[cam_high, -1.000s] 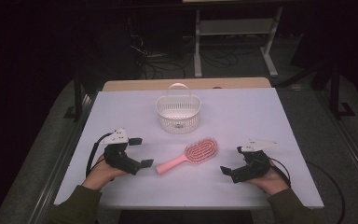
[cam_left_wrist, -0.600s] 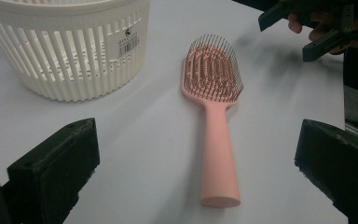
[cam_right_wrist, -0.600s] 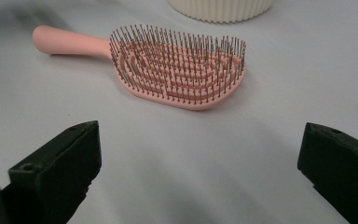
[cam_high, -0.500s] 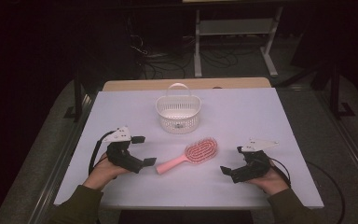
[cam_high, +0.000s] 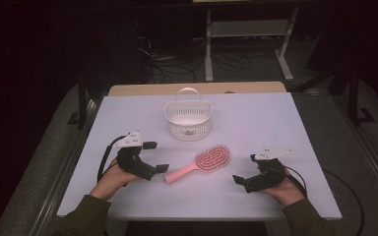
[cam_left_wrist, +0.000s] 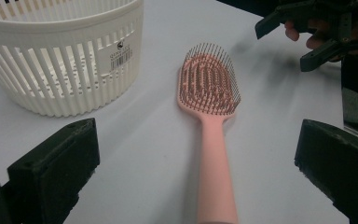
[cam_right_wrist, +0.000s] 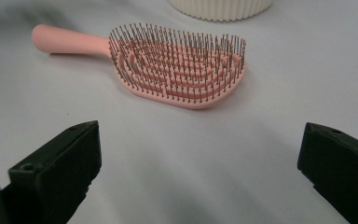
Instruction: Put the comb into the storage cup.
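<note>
Grippers flank our pink hairbrush [cam_high: 204, 163] on the bench [cam_high: 275, 123].
Left gripper [cam_high: 156, 157] and right gripper [cam_high: 244, 168] fingers spread wide, holding nothing.

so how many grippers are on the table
2: the left gripper sits by the brush handle, the right gripper right of the brush head. Both are open.

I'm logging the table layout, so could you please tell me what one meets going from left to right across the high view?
Left gripper → pink hairbrush → right gripper. The white slatted basket sits farther back, overlapping the hairbrush's span, so I leave it out of the order.
</note>
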`<state>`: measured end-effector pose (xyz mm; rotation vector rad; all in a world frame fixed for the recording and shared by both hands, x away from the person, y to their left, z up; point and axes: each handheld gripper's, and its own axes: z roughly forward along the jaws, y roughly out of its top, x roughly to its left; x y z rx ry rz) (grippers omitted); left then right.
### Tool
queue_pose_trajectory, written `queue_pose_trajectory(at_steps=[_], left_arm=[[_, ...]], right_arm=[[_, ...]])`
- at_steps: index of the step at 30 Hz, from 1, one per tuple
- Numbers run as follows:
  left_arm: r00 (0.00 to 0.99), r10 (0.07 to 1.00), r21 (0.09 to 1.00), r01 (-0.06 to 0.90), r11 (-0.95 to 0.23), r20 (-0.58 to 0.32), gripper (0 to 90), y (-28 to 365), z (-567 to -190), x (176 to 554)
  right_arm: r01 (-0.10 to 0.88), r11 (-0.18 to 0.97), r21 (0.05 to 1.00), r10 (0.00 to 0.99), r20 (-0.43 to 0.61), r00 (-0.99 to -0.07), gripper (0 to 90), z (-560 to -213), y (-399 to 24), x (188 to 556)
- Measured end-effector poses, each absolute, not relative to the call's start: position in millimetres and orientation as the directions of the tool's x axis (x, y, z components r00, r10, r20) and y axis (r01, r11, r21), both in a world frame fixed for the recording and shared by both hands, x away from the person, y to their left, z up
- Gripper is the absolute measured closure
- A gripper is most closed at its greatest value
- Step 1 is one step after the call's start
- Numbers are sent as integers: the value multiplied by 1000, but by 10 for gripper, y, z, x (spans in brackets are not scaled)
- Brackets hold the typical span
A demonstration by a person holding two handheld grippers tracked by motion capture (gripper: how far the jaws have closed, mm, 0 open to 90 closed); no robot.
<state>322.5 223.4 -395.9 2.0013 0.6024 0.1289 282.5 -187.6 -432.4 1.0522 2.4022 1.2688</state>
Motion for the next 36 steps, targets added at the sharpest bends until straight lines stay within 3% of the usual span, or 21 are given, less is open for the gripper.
queue_pose_trajectory(at_steps=[36], left_arm=[[893, 425, 851, 333, -407, -147, 0, 1902, -3879, 3363]], right_arm=[[496, 359, 791, 687, 136, -713, 0, -4322, -1883, 2823]])
